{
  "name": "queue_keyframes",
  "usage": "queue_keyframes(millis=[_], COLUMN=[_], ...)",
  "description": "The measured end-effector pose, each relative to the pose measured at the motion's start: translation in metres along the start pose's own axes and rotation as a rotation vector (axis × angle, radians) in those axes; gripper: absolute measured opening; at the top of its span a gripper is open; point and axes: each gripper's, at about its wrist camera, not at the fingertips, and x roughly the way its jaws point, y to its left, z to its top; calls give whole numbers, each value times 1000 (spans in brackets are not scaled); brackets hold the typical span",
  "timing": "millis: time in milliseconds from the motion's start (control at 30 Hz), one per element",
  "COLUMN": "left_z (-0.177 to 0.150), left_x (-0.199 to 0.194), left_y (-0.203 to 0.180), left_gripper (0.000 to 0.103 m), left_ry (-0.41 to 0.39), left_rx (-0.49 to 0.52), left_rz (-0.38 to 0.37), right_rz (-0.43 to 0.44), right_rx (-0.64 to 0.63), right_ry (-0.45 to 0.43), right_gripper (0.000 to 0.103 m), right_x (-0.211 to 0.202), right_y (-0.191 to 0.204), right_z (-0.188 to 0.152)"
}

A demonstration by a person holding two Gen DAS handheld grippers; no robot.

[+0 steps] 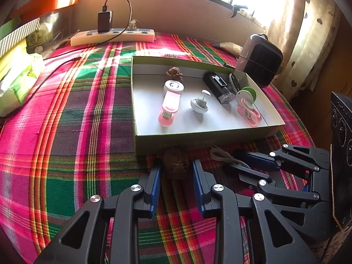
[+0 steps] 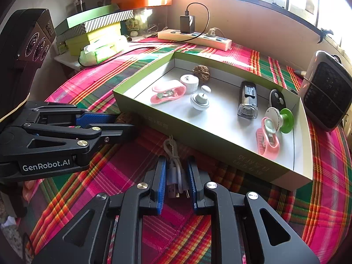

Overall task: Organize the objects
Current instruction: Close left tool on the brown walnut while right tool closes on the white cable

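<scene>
Plaid cloth (image 1: 66,132) covering table. Shallow box (image 2: 220,151) lying on it, holding clips, light, spinner. Left gripper (image 1: 176,171) resting at box's 6 o'clock, pads clamping brown walnut (image 1: 176,165). Right gripper (image 2: 176,176) sitting at left gripper's 3 o'clock, clenching bundled white cable (image 2: 175,169) on cloth.
</scene>
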Motion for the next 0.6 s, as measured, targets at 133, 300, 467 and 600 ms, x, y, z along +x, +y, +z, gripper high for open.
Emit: queue_keyframes(millis=[133, 300, 467, 600], left_z=[0, 0, -1, -1], left_x=[0, 0, 0, -3], left_y=[0, -1, 0, -1], left_gripper=[25, 25, 25, 25], left_ry=[0, 0, 0, -4], left_rx=[1, 1, 2, 10], left_rz=[2, 1, 2, 2], right_rz=[0, 8, 27, 36], right_rx=[1, 11, 21, 40], right_ry=[0, -1, -2, -6], right_gripper=[19, 19, 19, 19], right_x=[0, 0, -2, -3], right_y=[0, 0, 1, -1], right_z=[0, 0, -2, -3])
